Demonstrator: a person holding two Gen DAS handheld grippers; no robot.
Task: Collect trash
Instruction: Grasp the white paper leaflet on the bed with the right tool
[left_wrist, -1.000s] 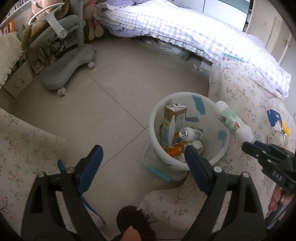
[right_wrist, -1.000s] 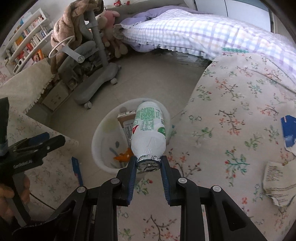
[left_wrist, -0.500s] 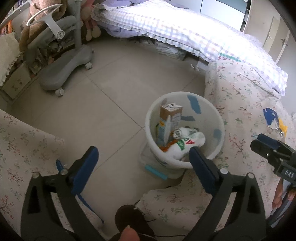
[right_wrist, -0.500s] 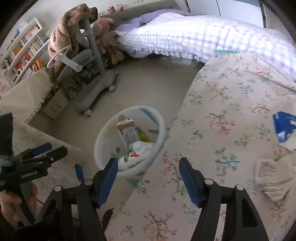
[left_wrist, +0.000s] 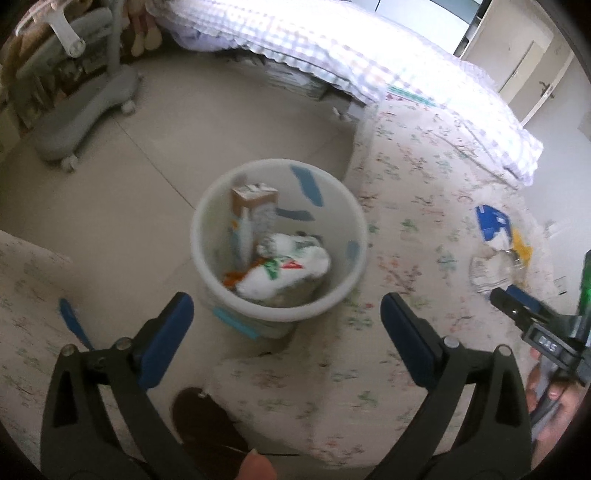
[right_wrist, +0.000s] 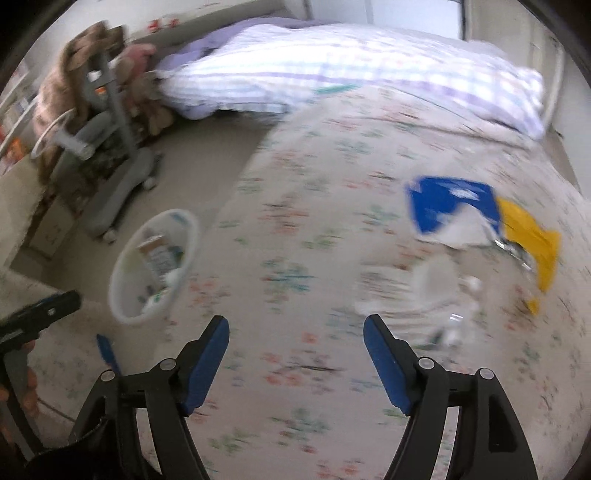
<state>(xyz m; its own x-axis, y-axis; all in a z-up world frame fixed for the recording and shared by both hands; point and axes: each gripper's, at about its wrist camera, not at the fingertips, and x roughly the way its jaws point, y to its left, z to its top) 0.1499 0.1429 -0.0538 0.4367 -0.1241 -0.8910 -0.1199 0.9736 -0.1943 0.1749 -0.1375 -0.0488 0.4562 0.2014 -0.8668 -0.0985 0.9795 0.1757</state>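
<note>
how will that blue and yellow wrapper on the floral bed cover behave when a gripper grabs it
The blue and yellow wrapper looks thin and crumpled, so probably floppy and very light. Its shiny torn edge suggests slick film that may slip or crush between pads.

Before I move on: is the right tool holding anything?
No, the right tool is open and empty above the floral cover.

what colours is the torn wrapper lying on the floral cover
Blue, white and yellow wrapper; it shows best in the right wrist view.
</note>
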